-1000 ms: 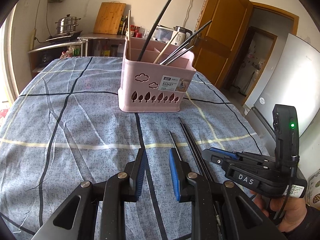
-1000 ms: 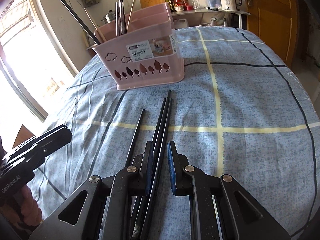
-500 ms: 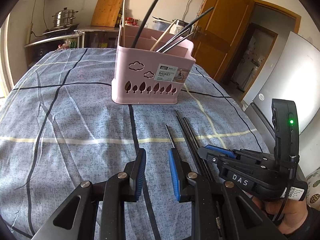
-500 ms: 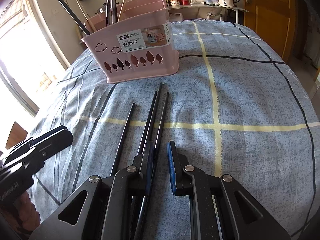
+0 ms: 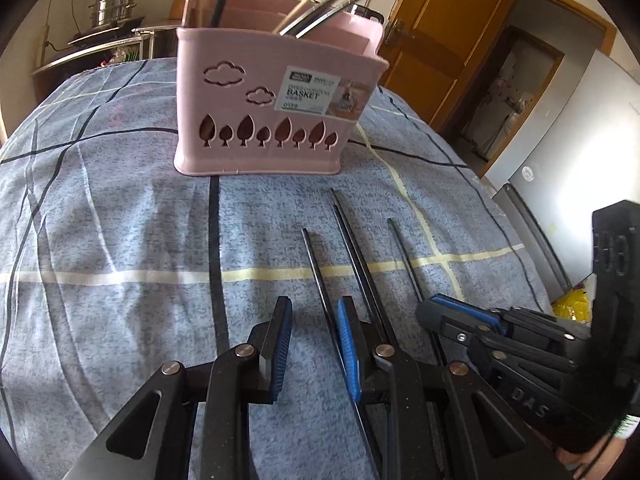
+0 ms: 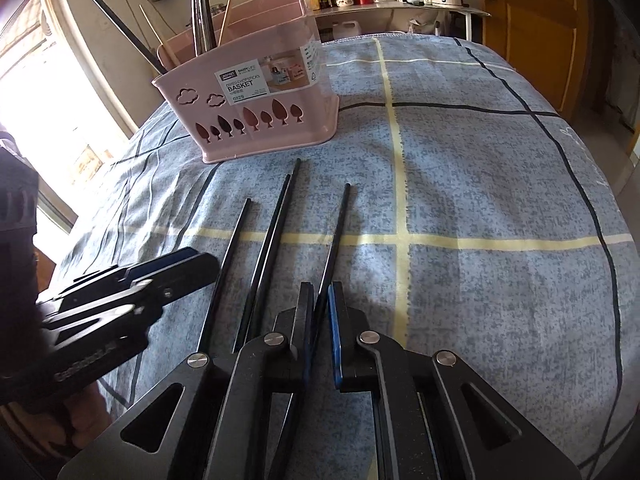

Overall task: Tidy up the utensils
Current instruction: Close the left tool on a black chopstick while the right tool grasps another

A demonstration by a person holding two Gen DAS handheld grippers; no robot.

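Chopsticks [image 6: 276, 220]: four black ones lie loose on the bench [image 6: 480, 184], near its near edge. They run roughly side by side with their tips toward the far edge. The pink basket [image 6: 256, 120] stands upright further toward the far edge, well apart from them. It already holds several sticks and utensils leaning in its compartments.

Right tool [image 6: 320, 296]: its jaws have just been closing, and the rightmost chopstick [image 6: 338, 232] runs between them. The gap is now very narrow and the pads look pressed onto the shaft near its thick end. I read this as a pinch. The stick's tip seems to rest on the cloth [image 6: 440, 280] and I see no lift.

Left tool [image 5: 314, 312]: fingers stand partly spread with nothing between the pads. The leftmost chopstick [image 5: 316, 268] runs up against the right-hand finger. Whether it passes under that finger or beside it, I cannot tell.

Step in hand, as I judge it: picking up one chopstick with my right tool. The other three are not yet collected.

Next move calls for:
- Raise the pinched stick clear of the cloth without dragging the middle pair [image 5: 352, 240], which lies just beside it.
- Tip it toward vertical so the long free end does not swing.
- Carry it over the basket rim and lower it into a compartment, avoiding the sticks leaning there.

Risk: the stick is thin and smooth, so it may pivot in the pads.
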